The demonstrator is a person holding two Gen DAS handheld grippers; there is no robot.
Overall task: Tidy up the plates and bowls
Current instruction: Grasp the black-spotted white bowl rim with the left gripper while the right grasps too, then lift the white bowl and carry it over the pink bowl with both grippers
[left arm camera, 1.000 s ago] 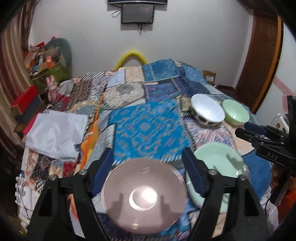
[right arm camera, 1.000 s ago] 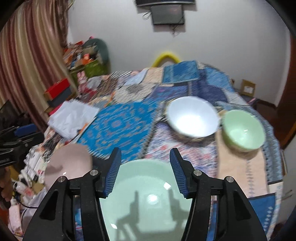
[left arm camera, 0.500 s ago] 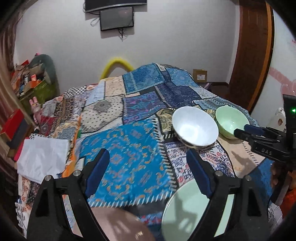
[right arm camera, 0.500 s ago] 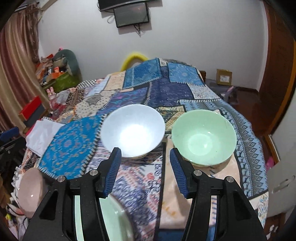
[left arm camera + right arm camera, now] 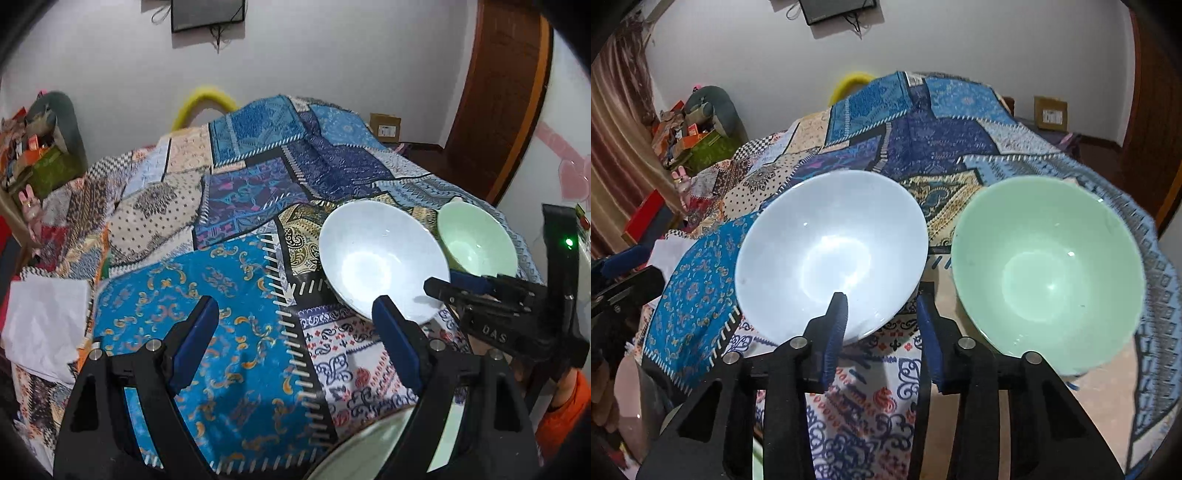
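A white bowl (image 5: 831,251) and a green bowl (image 5: 1049,273) stand side by side on the patchwork cloth (image 5: 229,369). My right gripper (image 5: 882,314) straddles the white bowl's near rim, with one finger inside the bowl and the other outside. Its jaws are closing, and a gap still shows beside the rim. In the left wrist view the white bowl (image 5: 380,258) is ahead to the right, with the green bowl (image 5: 476,243) behind it. My left gripper (image 5: 295,325) hangs open over the cloth, holding nothing. A green plate (image 5: 369,454) shows at the bottom edge and a pink plate (image 5: 628,398) at lower left.
A folded white cloth (image 5: 44,325) lies at the left edge. Boxes and clutter (image 5: 33,158) pile up at the back left. A cardboard box (image 5: 384,127) and a wooden door (image 5: 498,110) stand at the back right. An orange sleeve (image 5: 565,417) shows behind the right gripper.
Both grippers moved forward from the plates toward the bowls. The pink plate has left the left view. The right jaws narrowed and now sit around the white bowl's rim.
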